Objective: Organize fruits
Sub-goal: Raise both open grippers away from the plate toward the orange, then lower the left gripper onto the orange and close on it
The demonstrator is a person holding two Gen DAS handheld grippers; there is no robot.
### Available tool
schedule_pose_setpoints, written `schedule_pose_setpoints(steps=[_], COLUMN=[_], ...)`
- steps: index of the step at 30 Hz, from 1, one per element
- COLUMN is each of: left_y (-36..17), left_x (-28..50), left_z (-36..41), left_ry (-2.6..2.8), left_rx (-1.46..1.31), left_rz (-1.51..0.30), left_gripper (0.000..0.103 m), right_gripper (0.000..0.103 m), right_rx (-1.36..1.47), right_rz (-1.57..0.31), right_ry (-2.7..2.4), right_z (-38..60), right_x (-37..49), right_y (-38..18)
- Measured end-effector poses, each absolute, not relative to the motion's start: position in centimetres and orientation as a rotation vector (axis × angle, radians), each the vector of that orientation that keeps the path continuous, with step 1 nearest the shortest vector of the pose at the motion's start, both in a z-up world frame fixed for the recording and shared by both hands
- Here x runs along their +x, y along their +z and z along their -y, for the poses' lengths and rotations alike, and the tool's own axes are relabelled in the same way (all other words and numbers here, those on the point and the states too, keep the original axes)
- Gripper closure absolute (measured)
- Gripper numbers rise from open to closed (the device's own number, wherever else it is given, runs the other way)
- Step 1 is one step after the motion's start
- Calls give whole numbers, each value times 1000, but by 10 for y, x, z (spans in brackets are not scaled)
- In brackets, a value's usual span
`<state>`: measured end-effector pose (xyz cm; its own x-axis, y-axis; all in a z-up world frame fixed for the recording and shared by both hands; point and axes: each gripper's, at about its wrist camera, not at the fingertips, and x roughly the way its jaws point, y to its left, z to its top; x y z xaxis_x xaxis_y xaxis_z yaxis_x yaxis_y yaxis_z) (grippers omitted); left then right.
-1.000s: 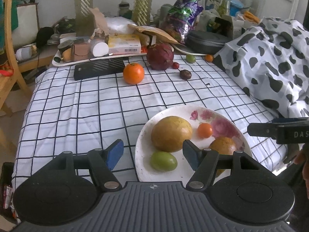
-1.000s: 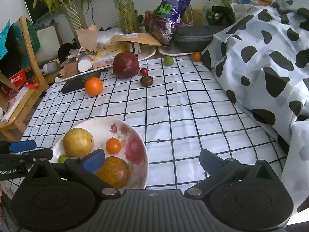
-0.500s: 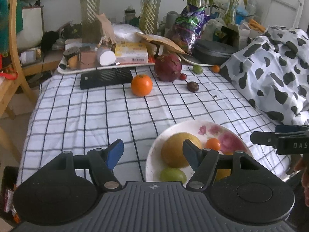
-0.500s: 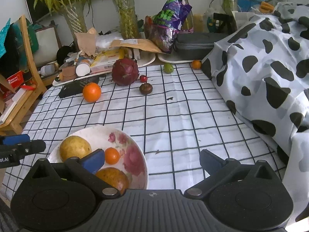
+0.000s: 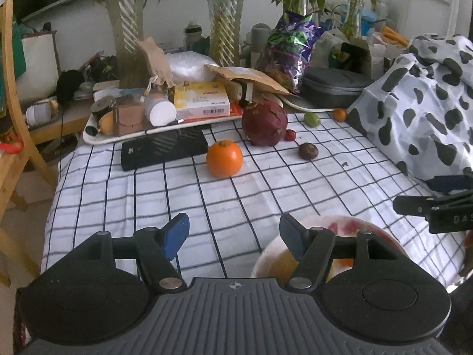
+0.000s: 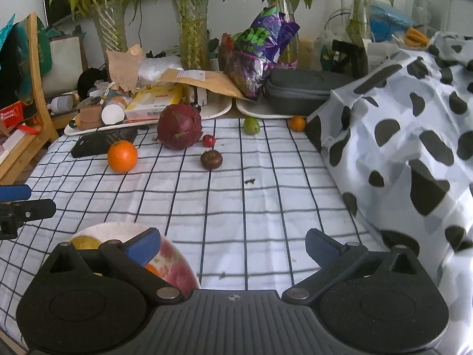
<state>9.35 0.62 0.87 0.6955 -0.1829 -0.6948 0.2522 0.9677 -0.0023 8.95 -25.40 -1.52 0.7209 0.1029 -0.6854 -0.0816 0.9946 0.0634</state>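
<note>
A white flowered plate (image 5: 348,224) (image 6: 177,254) with several fruits sits at the table's near edge, mostly hidden behind my grippers. Farther back on the checked cloth lie an orange (image 5: 224,159) (image 6: 122,156), a dark red dragon fruit (image 5: 265,123) (image 6: 179,126), a small red fruit (image 5: 290,135) (image 6: 208,140), a brown fruit (image 5: 308,151) (image 6: 211,159), a green fruit (image 5: 312,119) (image 6: 251,125) and a small orange fruit (image 5: 340,114) (image 6: 297,123). My left gripper (image 5: 233,233) is open and empty. My right gripper (image 6: 233,245) is open and empty.
A black flat device (image 5: 164,148) lies left of the orange. A white tray (image 5: 97,136) of boxes and jars, glass vases (image 5: 224,29), a purple bag (image 6: 260,50) and a grey case (image 6: 301,88) crowd the back. A cow-print cloth (image 6: 414,148) rises on the right. A wooden chair (image 5: 17,148) stands left.
Both grippers have drawn back and tilted up. The plate has slid toward the bottom of both views and is now largely hidden. Both stay open.
</note>
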Motion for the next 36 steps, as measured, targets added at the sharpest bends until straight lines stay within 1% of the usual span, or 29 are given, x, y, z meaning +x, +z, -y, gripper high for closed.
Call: schedule_pose_setpoints(steps=[17, 31, 36], left_y=[0, -24, -36], left_x=[152, 205, 222], left_z=[1, -7, -1], left_ry=[-275, -360, -351], left_rx=[154, 62, 108], left_rz=[-751, -802, -815], left_gripper=[37, 38, 38], right_gripper=[0, 0, 0], right_rx=[-83, -81, -103], right_rz=[-752, -786, -798], right_ry=[118, 125, 130], right_z=[239, 236, 235], right_x=[149, 197, 212], right_y=[-23, -33, -37])
